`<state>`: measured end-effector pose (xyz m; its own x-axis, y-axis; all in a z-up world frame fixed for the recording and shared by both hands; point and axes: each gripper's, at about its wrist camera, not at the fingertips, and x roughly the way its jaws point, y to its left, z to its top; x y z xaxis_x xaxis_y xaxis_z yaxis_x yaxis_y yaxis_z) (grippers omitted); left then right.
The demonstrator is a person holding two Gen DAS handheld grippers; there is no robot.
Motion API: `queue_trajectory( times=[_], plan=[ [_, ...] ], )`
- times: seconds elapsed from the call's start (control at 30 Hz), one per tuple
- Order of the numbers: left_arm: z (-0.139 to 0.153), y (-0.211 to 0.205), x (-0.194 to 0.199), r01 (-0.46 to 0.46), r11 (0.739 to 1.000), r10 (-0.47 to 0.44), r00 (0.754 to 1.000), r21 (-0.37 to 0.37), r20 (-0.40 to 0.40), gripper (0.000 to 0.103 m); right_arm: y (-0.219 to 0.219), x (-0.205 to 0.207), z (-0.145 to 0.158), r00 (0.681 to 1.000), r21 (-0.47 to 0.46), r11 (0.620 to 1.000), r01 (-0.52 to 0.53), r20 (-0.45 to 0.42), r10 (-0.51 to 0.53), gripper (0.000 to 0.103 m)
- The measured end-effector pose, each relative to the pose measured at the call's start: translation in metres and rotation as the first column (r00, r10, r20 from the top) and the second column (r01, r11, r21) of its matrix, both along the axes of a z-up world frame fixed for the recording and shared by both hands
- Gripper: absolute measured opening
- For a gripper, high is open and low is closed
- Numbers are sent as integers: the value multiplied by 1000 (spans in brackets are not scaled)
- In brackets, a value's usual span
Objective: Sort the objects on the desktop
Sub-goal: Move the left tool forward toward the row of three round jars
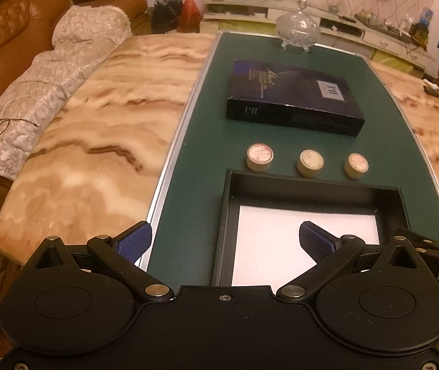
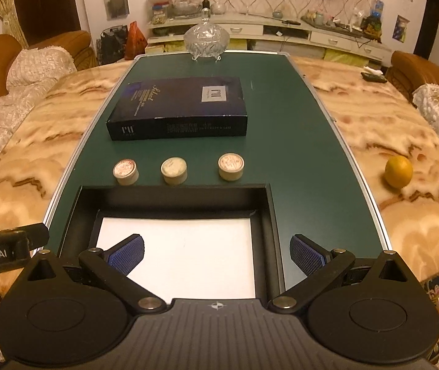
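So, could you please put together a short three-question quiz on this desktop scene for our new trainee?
1. How many small round tins stand between the dark box and the open tray?
2. True or false: the left gripper is shut on a tin.
3. Where is the orange? A) in the tray B) on the marble tabletop beside the green mat C) on the box

Key: 1. Three. 2. False; both it and the right gripper are open and empty. 3. B.
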<state>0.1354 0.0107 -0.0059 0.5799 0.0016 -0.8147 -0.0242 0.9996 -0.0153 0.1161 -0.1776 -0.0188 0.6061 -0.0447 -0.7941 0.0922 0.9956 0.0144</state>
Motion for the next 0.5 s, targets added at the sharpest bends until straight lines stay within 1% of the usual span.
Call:
queue_trajectory(
  times=[0.2,0.3,0.43,0.5],
  plan=[
    [-10,-9,24,30,1000,-30,999,-4,-11,103,-4,24,-9,999,24,1000,0,-33,0,103],
    [-15,-13,37,24,999,-23,999,26,-26,103,-7,34,-13,999,31,1000,4,-41,-3,103],
    [-20,-16,51,16,999,-14,998,35,-53,103,-7,45,-16,999,34,999,-3,-37,5,103],
    [-23,-15,57,15,1000,-13,998,26,-63,103,-7,51,-17,999,33,999,-11,-38,12,103]
  ],
)
